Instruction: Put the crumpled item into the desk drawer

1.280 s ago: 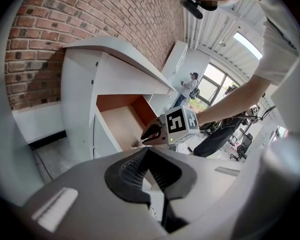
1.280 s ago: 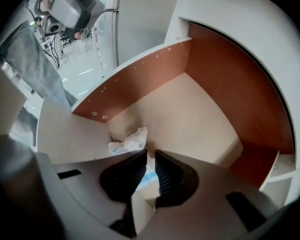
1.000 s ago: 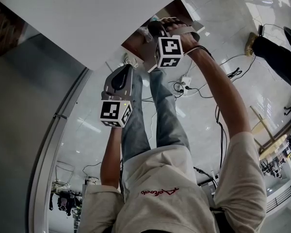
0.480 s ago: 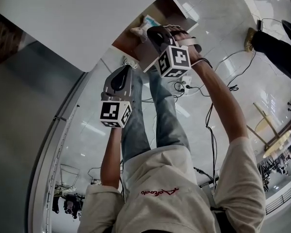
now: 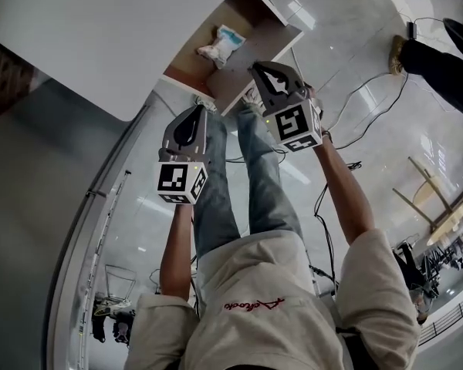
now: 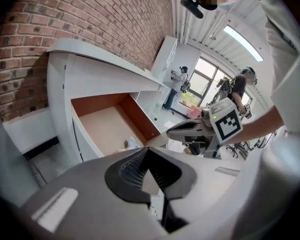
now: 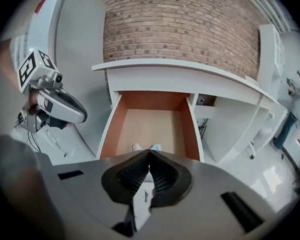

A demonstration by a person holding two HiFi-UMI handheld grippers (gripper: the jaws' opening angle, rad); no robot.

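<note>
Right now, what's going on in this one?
A person holds a gripper in each hand in front of an open desk drawer. The crumpled item lies inside the drawer, and neither gripper is touching it. The right gripper hovers just outside the drawer's front edge and the left gripper sits lower. Both have their jaws together and hold nothing. The drawer is not yet closed.

Left hand-held gripper (image 5: 194, 111) jaws together; right hand-held gripper (image 5: 258, 68) same.
</note>
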